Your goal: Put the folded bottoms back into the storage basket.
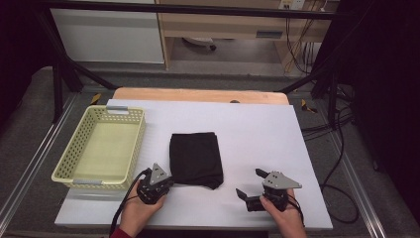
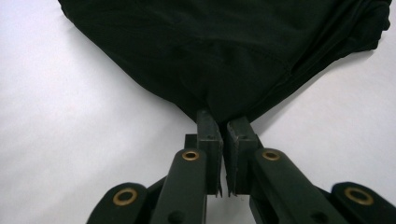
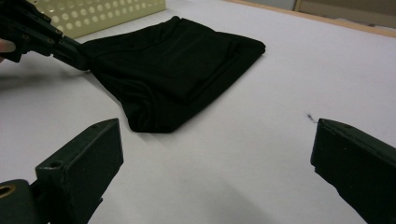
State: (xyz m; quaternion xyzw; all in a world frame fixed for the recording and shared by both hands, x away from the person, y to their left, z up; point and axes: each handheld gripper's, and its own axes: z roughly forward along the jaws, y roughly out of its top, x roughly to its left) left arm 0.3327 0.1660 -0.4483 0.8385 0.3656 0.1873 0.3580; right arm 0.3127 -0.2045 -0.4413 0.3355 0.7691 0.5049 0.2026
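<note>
A folded black cloth (image 1: 196, 158) lies mid-tabletop (image 1: 257, 129), its long axis running away from the person. The left gripper (image 2: 223, 127) has its fingers pinched narrow on the cloth's near left corner. The right gripper (image 1: 250, 182) hovers with fingers spread wide and empty, just right of the cloth's near right corner. The yellow basket (image 1: 133, 144) sits just left of the cloth, nearer the left hand.

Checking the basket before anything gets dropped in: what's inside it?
The basket looks empty; its pale floor shows bare. The strip behind its near wall is hidden from the high view.
</note>
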